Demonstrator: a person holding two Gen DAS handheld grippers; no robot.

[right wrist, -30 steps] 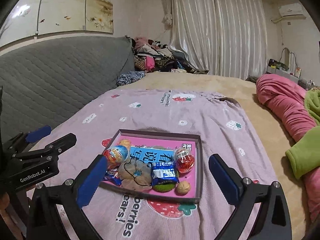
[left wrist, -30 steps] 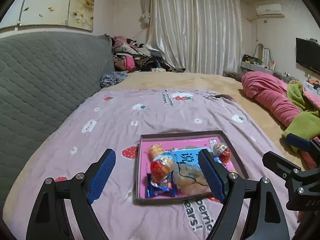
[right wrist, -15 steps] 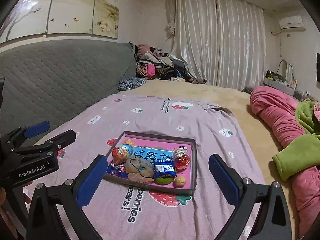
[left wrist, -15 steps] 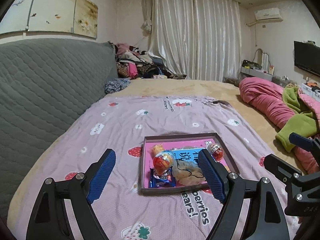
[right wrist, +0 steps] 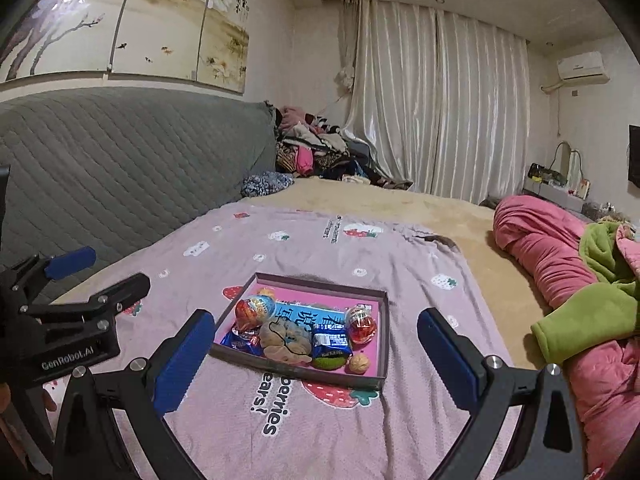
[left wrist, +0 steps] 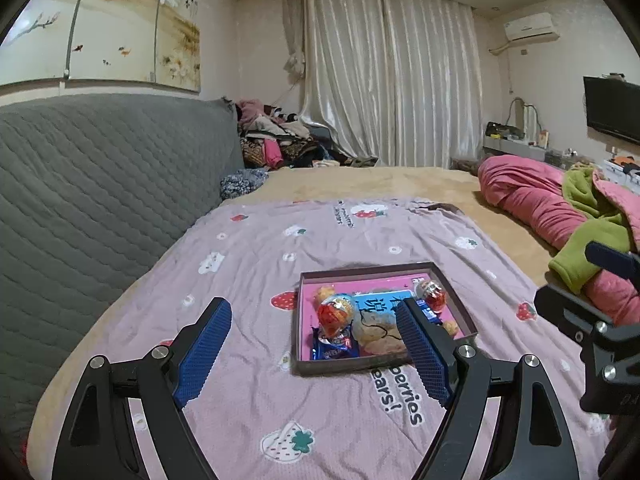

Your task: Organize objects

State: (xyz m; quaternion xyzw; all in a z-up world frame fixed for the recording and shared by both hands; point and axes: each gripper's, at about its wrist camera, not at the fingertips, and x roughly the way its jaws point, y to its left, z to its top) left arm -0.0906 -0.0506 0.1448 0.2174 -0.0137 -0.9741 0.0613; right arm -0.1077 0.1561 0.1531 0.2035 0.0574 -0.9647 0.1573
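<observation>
Both tongs stand with their blue pads wide apart and nothing between them: the left tongs and the right tongs hang over the bed, each pointing down and forward at the shallow box. That box lies ahead of both, on the pink strawberry-print blanket, its long side running across the view. From the left tongs it sits ahead and a little to the right, with the right-hand pad overlapping its near corner in the picture; from the right tongs it sits nearly centred between the pads, so the right hand looks better lined up with it. Neither touches it. Inside are two red-and-white toy eggs, a blue snack packet, a walnut, a beige lumpy thing with a black cord and a green item half hidden. Beyond lie the grey quilted headboard, a rolled pink quilt and a green blanket.
</observation>
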